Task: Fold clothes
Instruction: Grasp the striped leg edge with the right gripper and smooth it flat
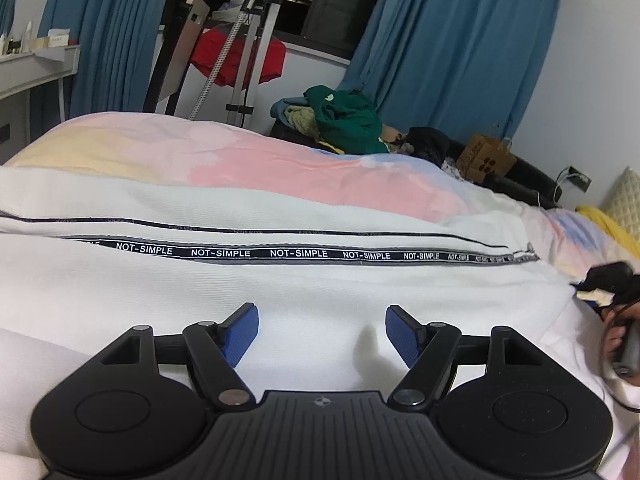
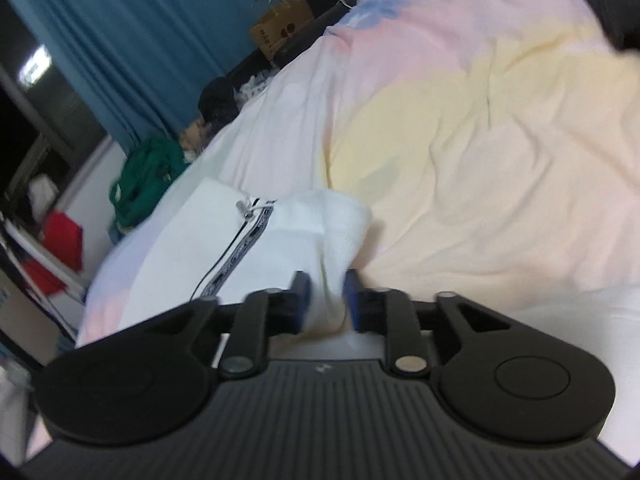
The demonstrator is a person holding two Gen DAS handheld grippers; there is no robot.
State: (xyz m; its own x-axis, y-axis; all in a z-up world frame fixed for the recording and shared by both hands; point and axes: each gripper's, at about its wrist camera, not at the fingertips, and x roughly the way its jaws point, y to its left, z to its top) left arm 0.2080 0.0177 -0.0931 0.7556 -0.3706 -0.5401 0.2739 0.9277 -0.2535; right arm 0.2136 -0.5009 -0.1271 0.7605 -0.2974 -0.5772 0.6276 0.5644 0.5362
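Observation:
A white knit garment with a black "NOT-SIMPLE" tape along its zip lies stretched across the bed. My left gripper hovers over its near part, jaws wide open with nothing between the blue pads. In the blurred right wrist view, the garment's end is folded up into a ridge that runs down between the pads of my right gripper. Those jaws stand narrowly apart, and the cloth looks loose between them. A person's hand holds that gripper at the left view's right edge.
The bed has a pastel pink, yellow and blue cover. Beyond its far side lie a green clothes pile, dark items and a brown paper bag. Blue curtains, a rack with red cloth and a white desk stand behind.

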